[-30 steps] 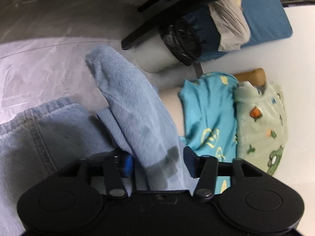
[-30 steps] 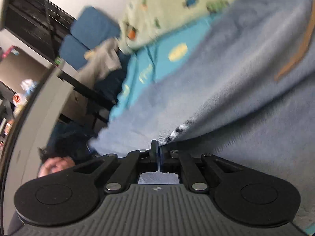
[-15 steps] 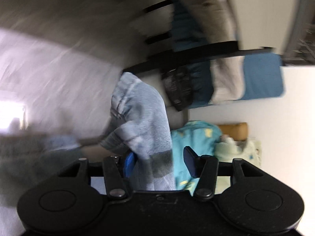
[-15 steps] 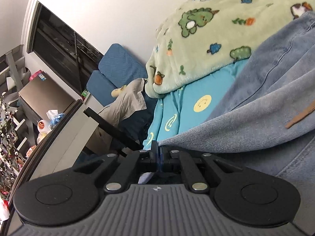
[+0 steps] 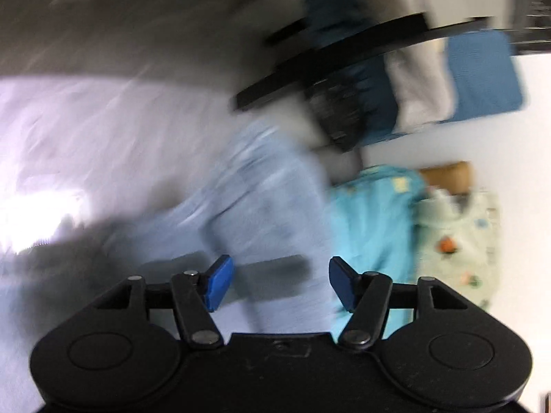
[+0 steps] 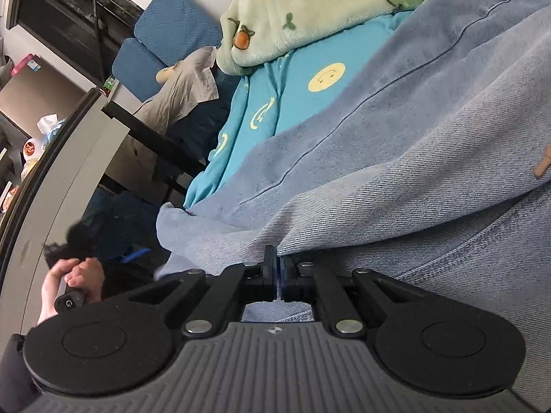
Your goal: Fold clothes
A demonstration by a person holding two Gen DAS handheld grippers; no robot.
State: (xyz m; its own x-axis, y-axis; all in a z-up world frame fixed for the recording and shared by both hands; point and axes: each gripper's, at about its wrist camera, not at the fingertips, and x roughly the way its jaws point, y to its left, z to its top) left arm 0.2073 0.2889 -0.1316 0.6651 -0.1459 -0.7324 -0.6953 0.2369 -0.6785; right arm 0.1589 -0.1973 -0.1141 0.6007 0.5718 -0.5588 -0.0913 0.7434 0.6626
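Light blue denim jeans (image 6: 413, 179) fill most of the right wrist view. My right gripper (image 6: 277, 268) is shut on a fold of the jeans at their near edge. In the blurred left wrist view a leg of the jeans (image 5: 268, 213) runs up between the fingers of my left gripper (image 5: 279, 278). The left jaws stand wide apart with blue pads and do not pinch the cloth.
A turquoise smiley-print garment (image 6: 275, 103) and a pale green fleece with cartoon prints (image 6: 310, 10) lie beyond the jeans; both show in the left wrist view (image 5: 375, 227), (image 5: 461, 241). Blue cushions (image 5: 482, 75), a dark rail and a black bin bag (image 5: 341, 113) stand behind.
My left gripper has opened wider, the jeans leg has dropped lower between its fingers, and its view is now motion-blurred. My right gripper stays shut on the denim and has shifted.
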